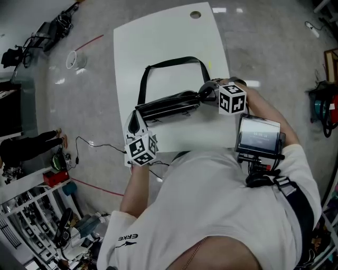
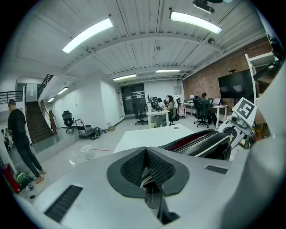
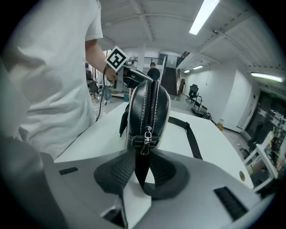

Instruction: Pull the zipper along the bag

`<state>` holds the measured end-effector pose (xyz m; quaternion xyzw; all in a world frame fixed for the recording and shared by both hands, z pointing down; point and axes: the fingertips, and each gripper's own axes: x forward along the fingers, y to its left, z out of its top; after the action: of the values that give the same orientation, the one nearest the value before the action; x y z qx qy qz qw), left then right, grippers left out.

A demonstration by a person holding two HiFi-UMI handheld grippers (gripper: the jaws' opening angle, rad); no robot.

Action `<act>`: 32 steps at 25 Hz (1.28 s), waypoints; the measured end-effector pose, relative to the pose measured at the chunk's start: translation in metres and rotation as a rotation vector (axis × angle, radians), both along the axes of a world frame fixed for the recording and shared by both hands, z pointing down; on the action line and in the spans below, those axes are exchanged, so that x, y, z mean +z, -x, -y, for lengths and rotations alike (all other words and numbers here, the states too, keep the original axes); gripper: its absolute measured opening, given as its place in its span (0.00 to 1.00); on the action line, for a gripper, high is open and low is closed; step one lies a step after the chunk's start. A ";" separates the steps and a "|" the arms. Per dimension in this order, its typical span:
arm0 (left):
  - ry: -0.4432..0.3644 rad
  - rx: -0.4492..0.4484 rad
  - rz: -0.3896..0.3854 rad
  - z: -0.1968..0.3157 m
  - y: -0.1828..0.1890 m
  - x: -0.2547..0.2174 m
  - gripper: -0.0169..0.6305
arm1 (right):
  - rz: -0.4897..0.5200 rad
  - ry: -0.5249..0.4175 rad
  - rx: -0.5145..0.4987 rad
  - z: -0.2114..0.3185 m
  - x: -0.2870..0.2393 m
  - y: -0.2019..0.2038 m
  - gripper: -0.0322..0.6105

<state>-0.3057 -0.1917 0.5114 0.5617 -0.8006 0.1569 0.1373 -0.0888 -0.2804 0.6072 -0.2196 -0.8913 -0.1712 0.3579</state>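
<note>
A long black bag [image 1: 171,104] lies across the middle of the white table [image 1: 174,37], and its strap [image 1: 174,62] loops toward the far side. My left gripper [image 1: 135,122] holds the bag's left end, shut on the strap tab [image 2: 152,192] there, and the bag [image 2: 203,142] stretches away to the right. My right gripper [image 1: 207,90] is at the bag's right end, shut on a black webbing strap [image 3: 139,172]. Just past those jaws hangs the metal zipper pull [image 3: 145,141], at the near end of the zipper [image 3: 151,105] along the bag's top.
The table has a round hole [image 1: 195,15] near its far edge. A white bucket [image 1: 75,59] and cables [image 1: 90,143] are on the floor to the left. A small monitor [image 1: 257,134] hangs at the person's chest. A person in black [image 2: 20,138] stands far off.
</note>
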 end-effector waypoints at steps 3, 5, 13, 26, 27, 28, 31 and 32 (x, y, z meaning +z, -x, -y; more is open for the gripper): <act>0.006 -0.001 0.004 0.001 0.000 0.000 0.03 | -0.005 0.036 0.005 0.002 0.000 0.000 0.18; 0.008 0.002 0.009 0.003 0.000 0.001 0.03 | -0.006 0.046 0.008 0.003 0.002 -0.002 0.17; 0.011 0.019 0.015 0.006 0.004 0.001 0.03 | 0.059 0.134 0.128 0.012 -0.011 -0.009 0.14; -0.016 0.056 -0.002 0.008 0.001 0.002 0.03 | 0.168 0.409 0.385 0.002 -0.030 -0.007 0.14; -0.017 0.059 -0.004 0.007 0.002 0.001 0.03 | 0.174 0.421 0.393 0.002 -0.032 -0.007 0.14; -0.019 0.062 -0.005 0.007 0.002 0.002 0.03 | 0.184 0.433 0.403 0.002 -0.034 -0.007 0.14; -0.024 0.070 -0.007 0.009 0.001 0.003 0.03 | 0.234 0.486 0.447 0.009 -0.045 -0.009 0.14; -0.025 0.072 -0.008 0.009 0.001 0.004 0.03 | 0.252 0.509 0.465 0.011 -0.049 -0.010 0.14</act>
<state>-0.3068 -0.2011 0.5150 0.5926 -0.7811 0.1495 0.1277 -0.0789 -0.2918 0.5583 -0.0705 -0.9685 0.1161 0.2086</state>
